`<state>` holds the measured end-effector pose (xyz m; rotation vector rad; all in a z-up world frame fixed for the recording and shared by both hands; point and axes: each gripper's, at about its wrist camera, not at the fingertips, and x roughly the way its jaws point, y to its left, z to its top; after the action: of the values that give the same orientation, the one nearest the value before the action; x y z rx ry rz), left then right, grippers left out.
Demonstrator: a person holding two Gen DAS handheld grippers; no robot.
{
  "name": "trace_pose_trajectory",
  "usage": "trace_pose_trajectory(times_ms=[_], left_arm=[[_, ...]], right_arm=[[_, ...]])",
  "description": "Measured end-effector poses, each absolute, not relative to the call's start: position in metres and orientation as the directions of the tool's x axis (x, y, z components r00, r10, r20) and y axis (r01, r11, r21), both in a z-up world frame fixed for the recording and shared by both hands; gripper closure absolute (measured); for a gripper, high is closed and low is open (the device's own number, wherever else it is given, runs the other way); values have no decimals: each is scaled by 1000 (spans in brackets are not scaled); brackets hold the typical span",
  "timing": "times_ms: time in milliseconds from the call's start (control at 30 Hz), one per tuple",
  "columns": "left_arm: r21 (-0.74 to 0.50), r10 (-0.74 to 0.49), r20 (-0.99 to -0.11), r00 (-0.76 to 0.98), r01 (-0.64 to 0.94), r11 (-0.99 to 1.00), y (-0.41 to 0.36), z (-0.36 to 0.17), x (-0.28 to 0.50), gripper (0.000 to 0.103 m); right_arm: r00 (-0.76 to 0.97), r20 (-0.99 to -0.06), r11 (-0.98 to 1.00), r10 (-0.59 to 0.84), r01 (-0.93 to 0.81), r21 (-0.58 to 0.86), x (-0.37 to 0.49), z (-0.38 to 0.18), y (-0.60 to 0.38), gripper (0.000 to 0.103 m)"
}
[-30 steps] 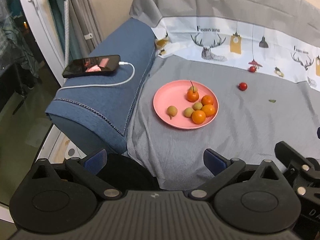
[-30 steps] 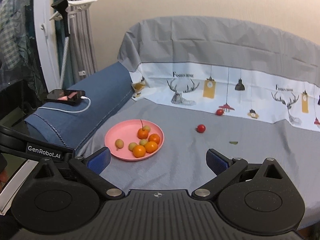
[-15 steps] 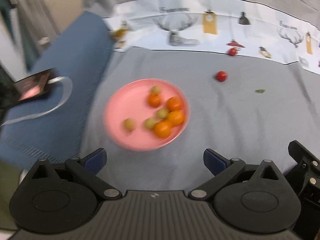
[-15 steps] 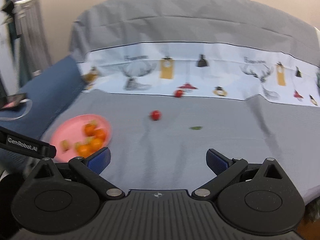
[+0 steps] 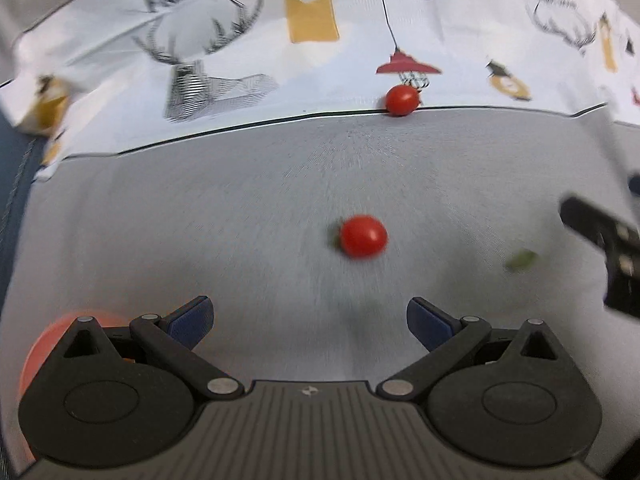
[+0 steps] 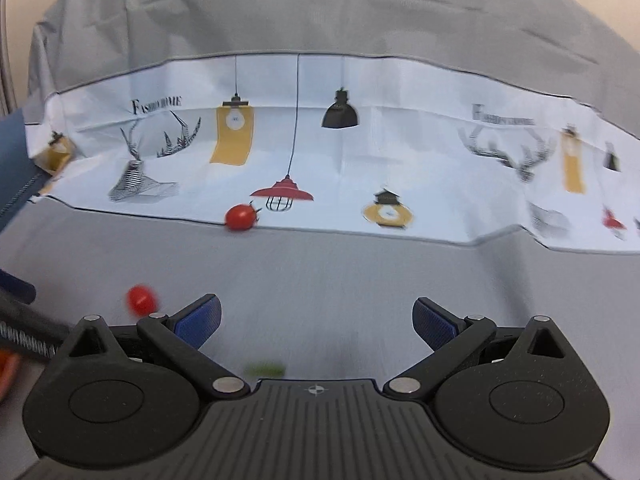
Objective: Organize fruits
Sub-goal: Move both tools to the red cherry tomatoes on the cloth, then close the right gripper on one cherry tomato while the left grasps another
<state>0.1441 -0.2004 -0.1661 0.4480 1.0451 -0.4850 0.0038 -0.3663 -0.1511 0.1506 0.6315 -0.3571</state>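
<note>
Grey sofa cover [image 5: 248, 216] across the seat, with a white printed band [image 6: 360, 152] of deer heads and hanging lamps along the backrest fold. Both views motion-blurred.

Left gripper [image 5: 310, 318]: blue-padded fingers spread wide, nothing between them. Near cherry tomato [image 5: 363, 236] on the grey cloth ahead of the fingers, slightly toward the right finger's side of the gap, apart from both pads. Far cherry tomato [image 5: 402, 100] well beyond, at the seam where grey cloth meets the printed band, just under a red lamp print. Small green leaf scrap [image 5: 520, 259] ahead of and outside the right finger. Pink plate [image 5: 38, 350] partly hidden behind the left finger's linkage, only its rim showing. Black body of the other gripper at the right edge.

Right gripper [image 6: 316, 320]: fingers likewise apart and empty. Far cherry tomato [image 6: 241, 217] well ahead, toward the left finger's side, at the seam. Near cherry tomato [image 6: 141, 300] just outside the left finger [image 6: 199, 319], close to its tip; contact not discernible. Leaf scrap [image 6: 265, 369] low between the fingers, close to the gripper body.
</note>
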Motion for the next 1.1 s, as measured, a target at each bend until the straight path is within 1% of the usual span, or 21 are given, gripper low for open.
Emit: trace_pose_trajectory(times_ms=[67,167,233,300,367,567,600,633,667,700,733,767,800,867,933,1000,1100], left_arm=[[117,-165,-898,408,583,804,-211,-181,162,0],[81,-201,-897,393,594,800,-219,-192,185,0],[72,-210,-897,389,597,799,-223,-198,199,0],[34,-245,-890,383,593,805,-223,-200,209,0],[36,-249,-885,393,591,806,-222,-200,214,0],[43,-265,-870,416,598,800,-221,-200,207,0],[36,-267,-869,416,592,805,-220,-199,205,7],[26,-278,-864,420,589,808,-218,-196,202,29],[18,-293,-861,417,600,800,-218,-190,198,48],[8,-302,-867,398,616,788,-219,-187,195,72],[6,-301,-870,391,619,786,-220,-183,192,85],[4,-313,-862,400,622,783,-220,-179,188,96],[7,-319,-859,401,632,775,-221,-176,185,103],[5,-313,-862,398,625,781,-219,-170,181,103],[-11,-323,-858,400,614,789,-214,-159,174,103],[-10,-338,-843,419,615,788,-207,-145,163,103],[-32,-370,-821,436,611,791,-192,-121,143,103]], right_arm=[[756,-602,940,-256,339,26,35,-166,-378,2],[767,-604,959,-215,282,16,78,-186,-385,2],[773,-607,965,-183,258,37,108,-200,-387,2],[770,-616,968,-169,246,41,137,-214,-386,1],[799,-572,972,-184,233,13,153,-222,-381,1],[807,-568,976,-163,215,26,173,-223,-383,1],[807,-568,977,-162,212,22,172,-223,-383,9],[811,-563,979,-162,206,15,170,-222,-382,18],[818,-554,982,-152,189,10,166,-219,-380,48],[820,-555,986,-140,170,3,162,-216,-377,60],[812,-565,985,-146,171,-9,159,-214,-375,60],[805,-575,985,-144,172,-6,157,-212,-375,60],[802,-579,984,-145,176,-1,154,-211,-375,60],[787,-592,978,-173,209,-7,149,-207,-375,60],[778,-599,968,-189,249,18,138,-197,-379,60],[784,-590,962,-194,271,44,121,-182,-381,60],[791,-574,958,-209,284,42,90,-159,-377,60]])
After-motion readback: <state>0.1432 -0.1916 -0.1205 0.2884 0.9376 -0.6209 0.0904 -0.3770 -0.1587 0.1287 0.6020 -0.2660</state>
